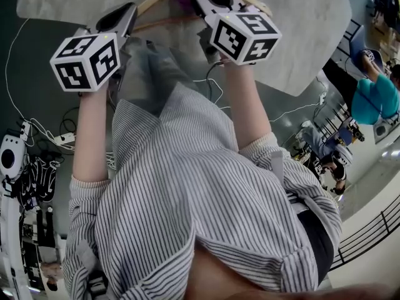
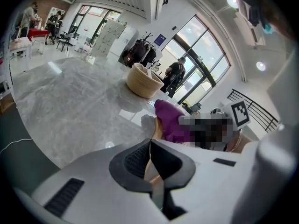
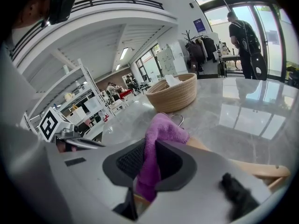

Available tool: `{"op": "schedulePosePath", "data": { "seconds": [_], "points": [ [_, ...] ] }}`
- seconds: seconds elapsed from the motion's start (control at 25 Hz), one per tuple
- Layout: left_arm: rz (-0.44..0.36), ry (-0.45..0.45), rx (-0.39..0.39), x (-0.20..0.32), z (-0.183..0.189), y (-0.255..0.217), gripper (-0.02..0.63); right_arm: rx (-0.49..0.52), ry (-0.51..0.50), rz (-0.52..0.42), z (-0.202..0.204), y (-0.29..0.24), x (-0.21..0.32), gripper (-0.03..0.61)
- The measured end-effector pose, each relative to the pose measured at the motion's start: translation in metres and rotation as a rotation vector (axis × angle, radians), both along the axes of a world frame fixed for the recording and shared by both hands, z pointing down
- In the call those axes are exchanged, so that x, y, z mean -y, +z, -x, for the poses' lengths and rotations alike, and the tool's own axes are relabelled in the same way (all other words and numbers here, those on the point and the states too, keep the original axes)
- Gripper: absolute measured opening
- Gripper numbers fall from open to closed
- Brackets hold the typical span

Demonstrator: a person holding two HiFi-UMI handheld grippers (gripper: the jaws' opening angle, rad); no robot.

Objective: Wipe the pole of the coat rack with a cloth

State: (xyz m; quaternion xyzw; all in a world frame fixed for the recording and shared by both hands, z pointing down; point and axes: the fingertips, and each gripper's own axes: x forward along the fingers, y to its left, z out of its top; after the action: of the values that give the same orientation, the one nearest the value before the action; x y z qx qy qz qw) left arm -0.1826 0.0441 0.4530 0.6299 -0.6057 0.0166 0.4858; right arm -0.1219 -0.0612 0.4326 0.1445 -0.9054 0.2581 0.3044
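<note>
At the near edge of the marble table (image 1: 300, 36), a person in a striped shirt works a wooden hanger (image 1: 156, 2) with a hand-held gripper in each fist. No standing rack pole shows at the table, so the hanger's wooden bar appears to be the piece being wiped.

The left gripper (image 2: 150, 143) has its jaws drawn together, with pale wood showing in the gap behind the tips. It looks pinched on one end of the hanger to steady it. The right gripper (image 3: 150, 146) is clamped on a purple cloth (image 3: 163, 127), which bunches up out of the jaws and drapes over the wood near the metal hook (image 3: 180, 119). A woven basket (image 3: 174, 94) stands well apart, further in on the table.

From where I stand, the weak spot is the cloth. Only a narrow fold sits between the pads, and a firm drag along the bar could pull it free or leave the loose bunch skating over the wood without pressure. The loose cloth could also snag on the hook just beside it. With the hanger pinned at one end only, a sideways push from the right could swing or twist it out of the left jaws.
</note>
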Motion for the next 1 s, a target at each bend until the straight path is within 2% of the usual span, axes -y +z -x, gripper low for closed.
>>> {"op": "schedulePosePath", "data": {
  "seconds": [0.28,1.0],
  "points": [
    [-0.004,-0.034,0.012,-0.026,0.004,-0.006,0.012,0.008,-0.047,0.005,0.007,-0.005,-0.029,0.066],
    [0.051,-0.142,0.013,-0.082,0.008,0.012,0.012,0.012,-0.164,0.025,0.022,0.000,-0.073,0.066]
  ]
}}
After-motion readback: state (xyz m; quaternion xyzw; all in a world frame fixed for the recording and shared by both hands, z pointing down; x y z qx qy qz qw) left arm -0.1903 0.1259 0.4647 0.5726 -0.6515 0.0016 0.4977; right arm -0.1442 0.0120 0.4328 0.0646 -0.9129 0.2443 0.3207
